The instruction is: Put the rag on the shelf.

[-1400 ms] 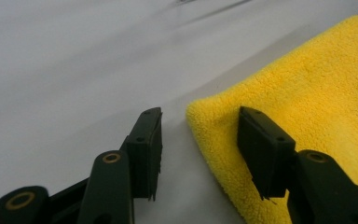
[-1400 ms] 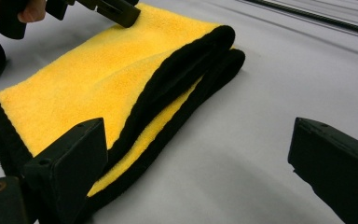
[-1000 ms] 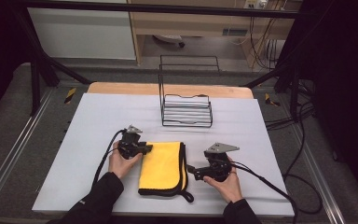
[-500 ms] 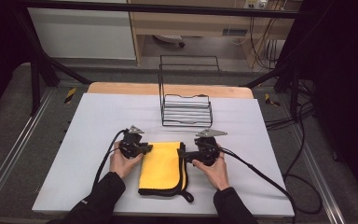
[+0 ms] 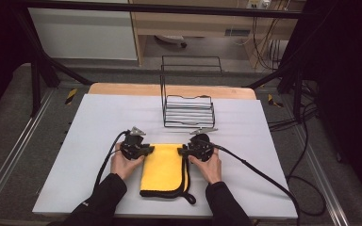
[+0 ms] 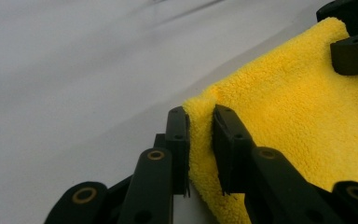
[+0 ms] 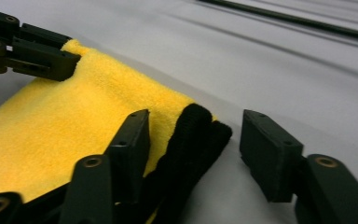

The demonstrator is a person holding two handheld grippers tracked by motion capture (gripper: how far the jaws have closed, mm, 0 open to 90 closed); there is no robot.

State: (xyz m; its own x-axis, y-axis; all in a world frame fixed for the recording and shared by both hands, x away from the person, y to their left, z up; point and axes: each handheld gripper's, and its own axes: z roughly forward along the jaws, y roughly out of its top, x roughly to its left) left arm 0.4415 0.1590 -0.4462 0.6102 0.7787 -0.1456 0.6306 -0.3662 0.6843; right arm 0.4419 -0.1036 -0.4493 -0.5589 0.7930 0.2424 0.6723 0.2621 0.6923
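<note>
The yellow cloth (image 5: 162,168) is lying folded on the white table (image 5: 99,117), near its front edge, between my two hands; its black trim (image 5: 185,174) is running down the right side and curling off the near right corner.

My left gripper (image 5: 147,150) is sitting at the cloth's far left corner; in the left gripper view the two black pads (image 6: 177,140) are pinching a ridge of yellow pile (image 6: 200,140) between them, so I am holding that corner clamped; my left hand (image 5: 125,165) is resting on the table behind it.

Behind the cloth, toward the middle of the table, the black wire rack (image 5: 188,110) is standing well apart from everything I am touching.

My right gripper (image 5: 184,151) is reaching in at the far right corner; its jaws have just been closing, and in the right gripper view they are standing astride the black-trimmed corner (image 7: 191,135); the pad (image 7: 133,135) on the cloth's side is lying on the yellow, or so it seems from this low angle, while the other pad (image 7: 270,149) is standing clear of the trim with bare table showing between; so I am not gripping there yet; my right hand (image 5: 209,165) is lying on the table behind, and its cable (image 5: 259,174) is trailing off to the right.
</note>
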